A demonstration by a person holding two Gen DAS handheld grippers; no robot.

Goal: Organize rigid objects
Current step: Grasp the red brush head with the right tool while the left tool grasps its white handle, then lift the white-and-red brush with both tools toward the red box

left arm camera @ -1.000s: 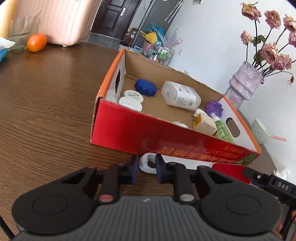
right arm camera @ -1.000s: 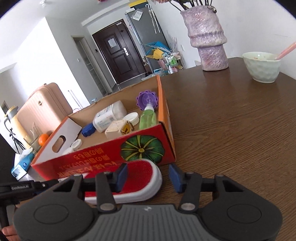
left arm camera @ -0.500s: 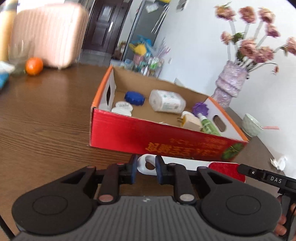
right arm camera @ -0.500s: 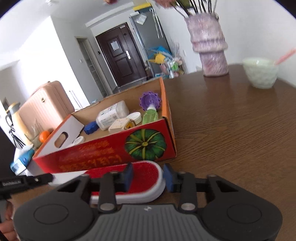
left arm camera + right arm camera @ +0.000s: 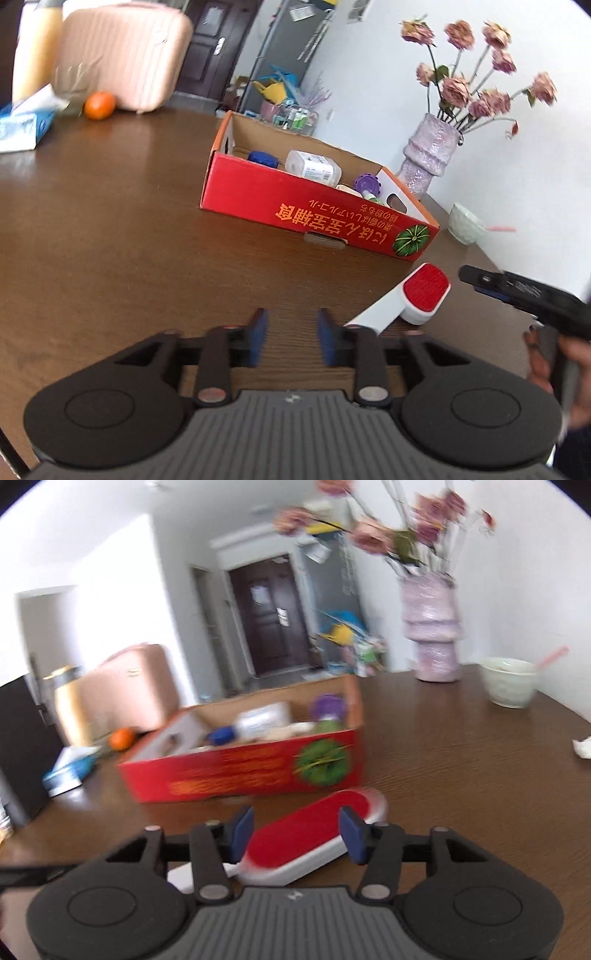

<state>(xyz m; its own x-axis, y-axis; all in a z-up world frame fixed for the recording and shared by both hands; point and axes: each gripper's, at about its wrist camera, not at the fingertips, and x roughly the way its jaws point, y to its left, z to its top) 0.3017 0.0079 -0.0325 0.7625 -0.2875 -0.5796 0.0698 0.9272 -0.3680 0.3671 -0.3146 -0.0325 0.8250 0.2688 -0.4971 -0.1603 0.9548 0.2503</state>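
Observation:
A white lint brush with a red pad lies on the brown table in front of the red cardboard box. My left gripper is open and empty, pulled back left of the brush handle. My right gripper has the brush's red head between its fingers, and it looks gripped and lifted at a tilt. The right gripper also shows at the right edge of the left wrist view. The box holds a white bottle, a blue cap, a purple cap and other small items.
A purple vase of dried roses and a pale bowl stand right of the box. An orange, a tissue box and a pink suitcase are at the far left. A crumpled tissue lies at the right table edge.
My left gripper let go of the brush handle, opened and pulled back from the box. My right gripper closed on the brush head and drew it back, turning the brush.

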